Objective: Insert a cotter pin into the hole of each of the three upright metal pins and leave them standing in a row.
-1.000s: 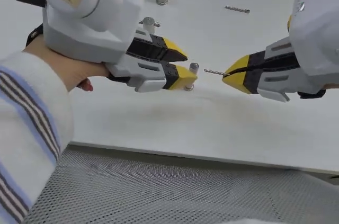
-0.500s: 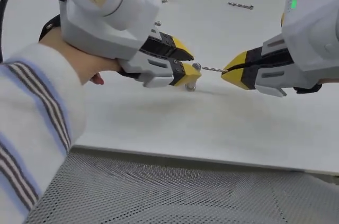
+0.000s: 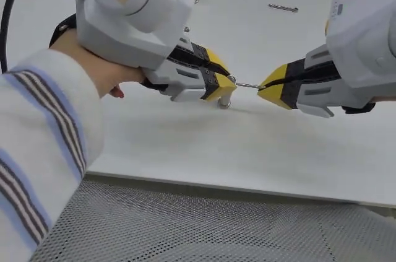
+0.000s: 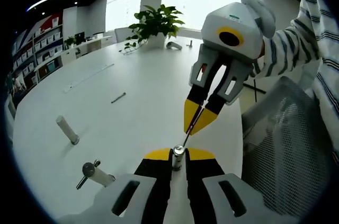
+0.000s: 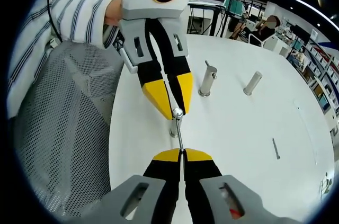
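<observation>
We're watching the cotter pin [image 3: 247,85] lying level, its tip meeting the head of the nearest metal pin [image 5: 175,114]; whether it is entering the hole, we cannot tell. The right gripper [image 3: 261,87] is pinching its other end, jaws closed on it. The left gripper [image 3: 228,83] is clamping that upright pin near its top, standing on the white table [image 3: 185,132]. Behind, the second metal pin [image 5: 206,82] is carrying a cotter pin, the third metal pin [image 5: 252,83] is standing bare, and a spare cotter pin [image 3: 283,8] is lying well apart.
</observation>
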